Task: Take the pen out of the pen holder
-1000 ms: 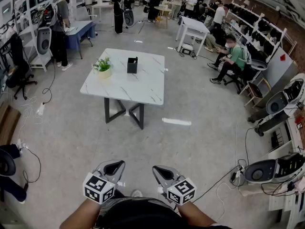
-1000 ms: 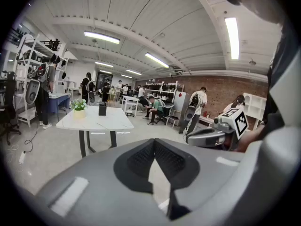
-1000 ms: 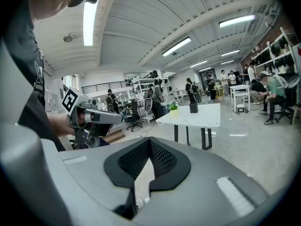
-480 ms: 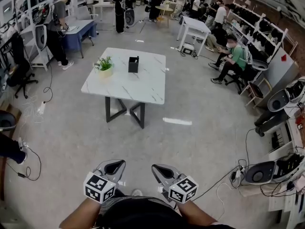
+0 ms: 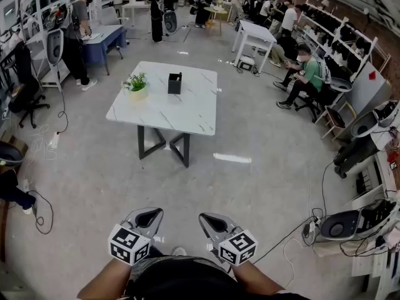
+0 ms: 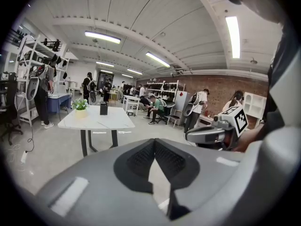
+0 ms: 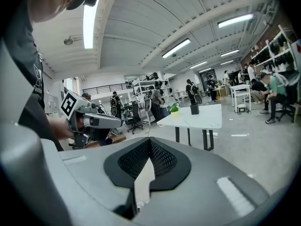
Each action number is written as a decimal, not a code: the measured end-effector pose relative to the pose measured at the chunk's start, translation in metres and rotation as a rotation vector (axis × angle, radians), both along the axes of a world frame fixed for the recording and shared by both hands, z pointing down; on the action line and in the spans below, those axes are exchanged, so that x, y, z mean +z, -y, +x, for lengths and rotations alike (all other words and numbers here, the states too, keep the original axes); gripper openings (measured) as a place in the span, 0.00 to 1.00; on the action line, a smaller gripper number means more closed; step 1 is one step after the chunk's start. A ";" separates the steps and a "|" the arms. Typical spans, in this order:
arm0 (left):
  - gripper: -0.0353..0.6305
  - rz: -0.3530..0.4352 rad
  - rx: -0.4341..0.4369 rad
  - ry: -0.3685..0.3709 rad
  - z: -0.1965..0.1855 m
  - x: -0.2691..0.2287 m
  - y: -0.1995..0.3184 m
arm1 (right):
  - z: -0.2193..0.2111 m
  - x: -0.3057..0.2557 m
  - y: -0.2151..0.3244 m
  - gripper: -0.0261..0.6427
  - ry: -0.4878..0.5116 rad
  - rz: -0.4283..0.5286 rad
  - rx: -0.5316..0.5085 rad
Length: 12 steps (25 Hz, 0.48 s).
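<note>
Two at waist level, jaws together and empty: left hand-held gripper, right hand-held gripper, pen holder well apart.

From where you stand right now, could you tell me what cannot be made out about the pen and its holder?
Pen: in the head view, too small and far off to tell apart from the pen holder.
Inside of the pen holder: hidden by its own dark walls in every view.
Left and right gripper views: the pen holder on the table is tiny, and no pen is discernible.
</note>
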<state>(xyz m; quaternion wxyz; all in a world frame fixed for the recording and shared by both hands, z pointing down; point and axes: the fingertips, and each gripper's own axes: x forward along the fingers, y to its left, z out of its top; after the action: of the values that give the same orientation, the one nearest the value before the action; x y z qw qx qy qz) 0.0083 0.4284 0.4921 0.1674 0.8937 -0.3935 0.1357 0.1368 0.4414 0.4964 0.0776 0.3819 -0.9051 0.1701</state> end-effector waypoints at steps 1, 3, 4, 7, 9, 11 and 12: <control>0.14 0.001 0.000 0.000 0.001 -0.001 -0.001 | 0.000 -0.001 -0.001 0.04 0.001 0.000 0.000; 0.14 0.001 -0.001 0.000 0.001 -0.003 -0.002 | 0.001 -0.003 -0.002 0.04 0.003 -0.002 -0.001; 0.14 0.001 -0.001 0.000 0.001 -0.003 -0.002 | 0.000 -0.003 -0.002 0.04 0.003 -0.002 -0.002; 0.14 0.003 -0.003 -0.002 0.000 -0.002 -0.001 | 0.000 -0.002 -0.001 0.04 0.005 -0.004 -0.004; 0.14 0.003 -0.007 -0.002 0.000 -0.003 -0.001 | 0.000 -0.002 -0.001 0.04 0.011 -0.009 -0.005; 0.14 0.002 -0.012 -0.001 0.000 -0.004 -0.002 | 0.001 -0.002 -0.003 0.04 0.016 -0.013 -0.007; 0.14 0.002 -0.014 -0.001 0.000 -0.004 -0.002 | 0.001 -0.003 -0.003 0.04 0.017 -0.014 -0.008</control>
<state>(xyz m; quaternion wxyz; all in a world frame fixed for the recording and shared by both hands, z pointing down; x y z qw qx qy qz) 0.0080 0.4299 0.4879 0.1677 0.8913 -0.3996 0.1337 0.1382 0.4442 0.4935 0.0729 0.3764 -0.9060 0.1793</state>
